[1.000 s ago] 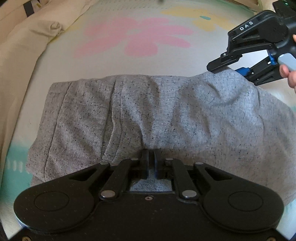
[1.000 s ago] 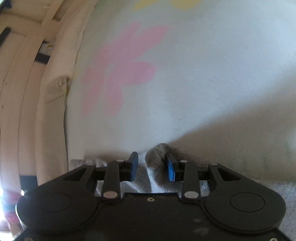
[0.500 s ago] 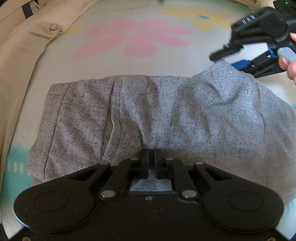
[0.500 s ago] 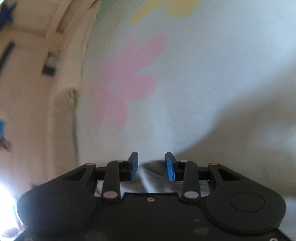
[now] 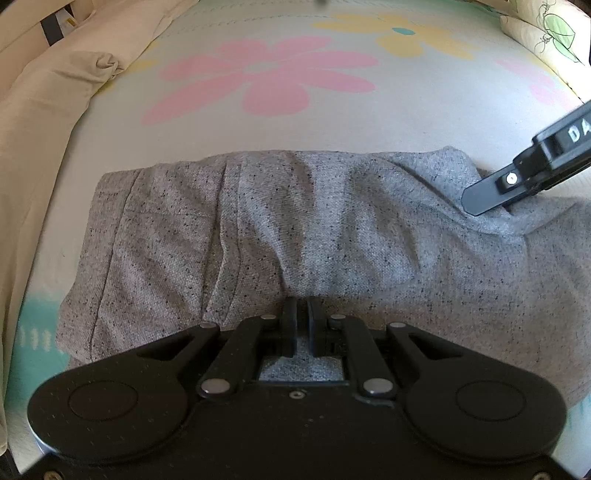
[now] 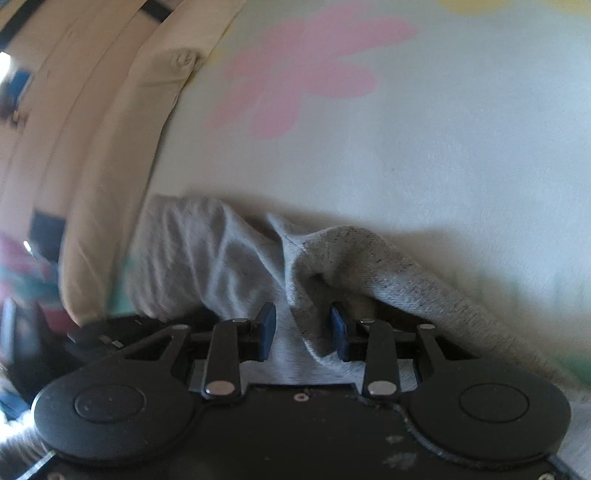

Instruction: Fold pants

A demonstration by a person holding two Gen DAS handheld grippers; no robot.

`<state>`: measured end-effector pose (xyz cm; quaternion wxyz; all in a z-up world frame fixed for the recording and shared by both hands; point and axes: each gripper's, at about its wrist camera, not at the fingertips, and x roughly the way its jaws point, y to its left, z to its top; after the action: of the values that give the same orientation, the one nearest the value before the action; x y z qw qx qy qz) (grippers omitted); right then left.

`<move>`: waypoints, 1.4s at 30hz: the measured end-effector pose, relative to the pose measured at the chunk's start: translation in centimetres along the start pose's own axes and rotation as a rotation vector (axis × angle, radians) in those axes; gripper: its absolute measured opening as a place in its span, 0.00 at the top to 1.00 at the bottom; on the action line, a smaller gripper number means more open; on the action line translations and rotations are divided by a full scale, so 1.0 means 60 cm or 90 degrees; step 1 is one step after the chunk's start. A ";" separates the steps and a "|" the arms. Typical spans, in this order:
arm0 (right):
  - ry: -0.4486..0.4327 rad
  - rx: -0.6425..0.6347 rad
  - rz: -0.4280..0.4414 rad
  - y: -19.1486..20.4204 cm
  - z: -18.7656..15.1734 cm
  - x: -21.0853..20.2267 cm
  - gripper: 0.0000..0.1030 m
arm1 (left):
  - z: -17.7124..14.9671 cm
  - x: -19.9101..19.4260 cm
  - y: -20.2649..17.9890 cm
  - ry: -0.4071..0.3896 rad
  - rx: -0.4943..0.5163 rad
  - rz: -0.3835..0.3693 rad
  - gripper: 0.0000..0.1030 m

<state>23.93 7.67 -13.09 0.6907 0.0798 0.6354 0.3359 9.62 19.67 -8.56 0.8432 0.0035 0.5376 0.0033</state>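
Evidently pinning the near edge, the left tongs [image 5: 302, 325] pinch the gray pants [image 5: 295, 229] lying on the flowered bed [image 5: 295, 122], while the right tongs [image 6: 303, 332], standing wide, straddle a raised fold at the far right corner.

Bed surface: pale cream sheet [image 5: 332, 125], printed with large flat flowers. One pink flower [image 5: 266, 79] lies across the upper middle; a yellow flower with a teal centre [image 5: 406, 35] sits beyond it towards the far edge; part of another pink bloom [image 5: 543, 86] shows at the right. A teal printed patch [image 5: 33, 332] lies at the near left.

Left border: cream bedding [image 5: 48, 96], bunched and knotted at one corner.

Far right corner: pillow with green leaf outline print [image 5: 554, 33].

Light: soft daylight, with shadows falling on the sheet.
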 end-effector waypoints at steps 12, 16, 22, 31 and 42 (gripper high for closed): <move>-0.058 0.209 0.125 -0.082 0.013 0.005 0.65 | -0.001 -0.002 -0.001 -0.001 0.005 -0.004 0.84; -0.064 0.269 0.144 -0.102 0.026 0.003 0.65 | -0.002 -0.004 -0.004 -0.003 0.015 0.003 0.84; -0.162 0.295 0.107 -0.128 0.046 -0.017 0.65 | -0.002 -0.003 0.000 -0.001 0.006 -0.003 0.84; -0.254 0.123 0.114 -0.095 0.004 -0.097 0.69 | -0.004 -0.004 -0.005 -0.004 0.014 0.005 0.84; -0.206 0.186 -0.010 -0.178 0.015 -0.075 0.87 | -0.008 -0.006 -0.001 -0.010 0.007 -0.003 0.84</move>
<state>28.80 -2.71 -14.97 0.7672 0.2271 0.5591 0.2175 9.02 19.63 -8.47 0.8474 0.0066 0.5310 -0.0017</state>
